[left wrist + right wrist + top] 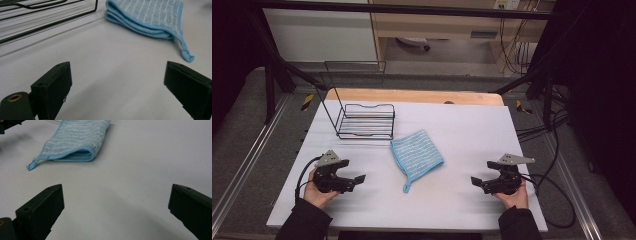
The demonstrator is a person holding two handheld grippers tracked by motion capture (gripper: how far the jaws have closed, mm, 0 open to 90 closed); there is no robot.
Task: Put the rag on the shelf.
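A folded blue striped cloth (417, 152) with a hanging loop lies flat at the middle of the white table (462, 125). In the left gripper view the cloth (147, 17) sits ahead and to the right; in the right gripper view the cloth (75, 141) sits ahead and to the left. My left gripper (358, 181) rests low over the table to the cloth's left, open and holding nothing (117, 87). My right gripper (475, 181) mirrors it on the cloth's right, open and holding nothing (116, 210).
A black wire rack (362, 117) stands at the back left of the table, its wires (37, 15) seen ahead of the left gripper. Beyond the table's wooden far edge (417, 95) are frame bars, cables and furniture.
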